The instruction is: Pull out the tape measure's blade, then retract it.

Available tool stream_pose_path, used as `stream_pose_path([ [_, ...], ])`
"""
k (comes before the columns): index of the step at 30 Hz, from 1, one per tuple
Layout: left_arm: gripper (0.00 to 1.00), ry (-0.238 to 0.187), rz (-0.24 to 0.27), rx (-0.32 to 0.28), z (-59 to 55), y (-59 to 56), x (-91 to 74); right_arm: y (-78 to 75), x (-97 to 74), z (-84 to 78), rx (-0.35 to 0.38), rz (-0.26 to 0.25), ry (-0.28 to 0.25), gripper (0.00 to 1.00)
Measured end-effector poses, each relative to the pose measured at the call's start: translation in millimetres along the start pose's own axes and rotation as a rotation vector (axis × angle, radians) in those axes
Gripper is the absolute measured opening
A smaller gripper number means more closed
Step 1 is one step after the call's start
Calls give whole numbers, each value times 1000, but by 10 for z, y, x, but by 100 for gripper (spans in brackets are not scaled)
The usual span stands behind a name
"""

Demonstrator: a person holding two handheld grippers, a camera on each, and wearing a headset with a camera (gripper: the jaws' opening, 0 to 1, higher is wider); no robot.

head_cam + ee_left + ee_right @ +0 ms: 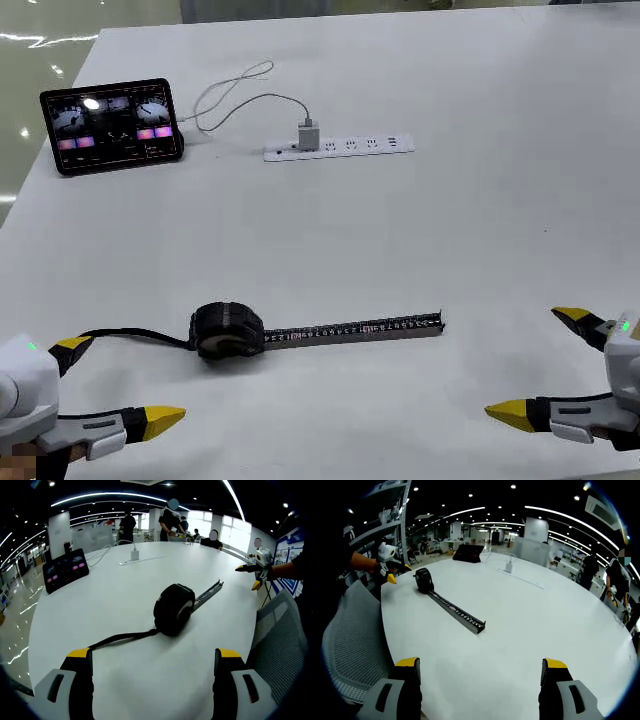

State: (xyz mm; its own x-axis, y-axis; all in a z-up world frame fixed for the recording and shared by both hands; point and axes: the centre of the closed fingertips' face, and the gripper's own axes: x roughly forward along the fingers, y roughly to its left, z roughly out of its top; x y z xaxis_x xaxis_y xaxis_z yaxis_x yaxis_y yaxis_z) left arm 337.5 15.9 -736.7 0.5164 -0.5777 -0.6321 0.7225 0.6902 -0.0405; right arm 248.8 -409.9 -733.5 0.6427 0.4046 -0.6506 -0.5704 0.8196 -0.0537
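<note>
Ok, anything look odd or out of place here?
Only the tape measure: its blade lies pulled out, unheld, with the left gripper and right gripper both open. Nothing spilled or damaged.

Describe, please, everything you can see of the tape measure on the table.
The tape measure has a round black case, plastic or rubber by its look, resting on the white table. Its dark blade, printed with light markings, is pulled out along the tabletop, ending in a small hook. A black wrist strap trails from the opposite side, ending beside the open left tongs; contact is unclear.
</note>
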Motion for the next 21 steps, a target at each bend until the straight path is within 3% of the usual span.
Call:
stream_pose_path([
  [4, 99, -5, -3, 2, 7, -12, -32, 3, -36, -86, 0, -7, 28, 99],
  [10, 99, -19, 3, 2, 42, 19, -49, 36, -101, -148, 11, -8, 23, 99],
  [14, 99, -52, 9, -7, 109, 37, -55, 59, -110, -214, 34, -8, 43, 99],
  [21, 99, -38, 10, -16, 107, 22, -26, 40, -129, -251, 33, -17, 44, 99],
])
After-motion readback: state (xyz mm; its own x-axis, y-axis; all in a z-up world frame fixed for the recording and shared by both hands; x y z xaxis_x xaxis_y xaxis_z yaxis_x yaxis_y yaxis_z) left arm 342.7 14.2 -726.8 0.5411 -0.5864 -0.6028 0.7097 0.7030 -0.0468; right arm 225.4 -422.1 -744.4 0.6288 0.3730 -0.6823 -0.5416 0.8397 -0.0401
